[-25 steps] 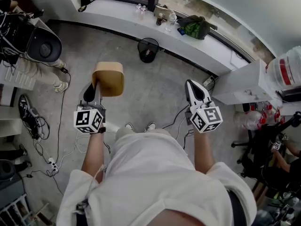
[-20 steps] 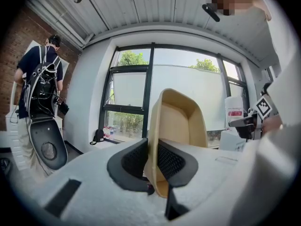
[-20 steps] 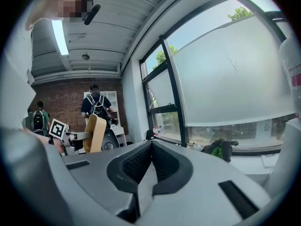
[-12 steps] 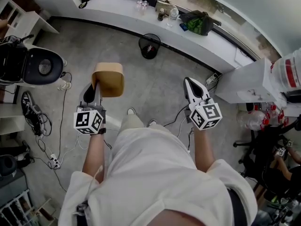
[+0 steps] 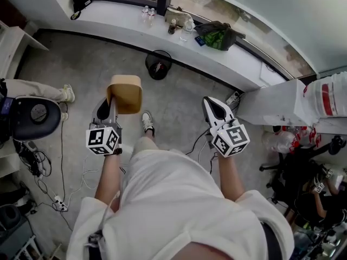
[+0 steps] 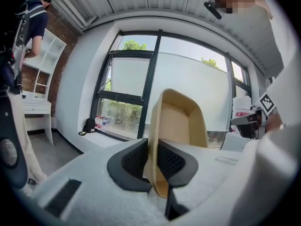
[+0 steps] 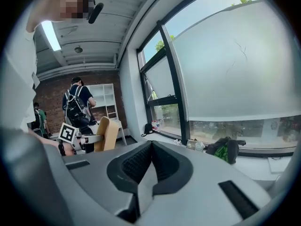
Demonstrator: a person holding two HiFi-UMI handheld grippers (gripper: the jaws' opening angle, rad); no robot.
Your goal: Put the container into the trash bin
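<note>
A tan paper container (image 5: 124, 93) is held out in front of the person, its rim wall pinched by my left gripper (image 5: 107, 106). In the left gripper view the jaws clamp the container (image 6: 176, 126) on its edge, with the open side facing right. A black mesh trash bin (image 5: 158, 65) stands on the floor ahead, below the window ledge. My right gripper (image 5: 214, 108) is held level at the right, shut, with nothing between its jaws (image 7: 148, 166). The container (image 7: 106, 133) also shows at the left of the right gripper view.
A long white window ledge (image 5: 124, 20) carries bottles (image 5: 147, 12) and a green bag (image 5: 218, 37). A dark round chair (image 5: 32, 115) and a person's leg (image 5: 38, 88) are at the left. Cables (image 5: 59, 177) run across the floor. A white cabinet (image 5: 274, 104) stands at the right.
The person has walked toward the window; the trash bin and ledge have shifted left and down in the head view. Both grippers keep their poses, the left still clamped on the container.
</note>
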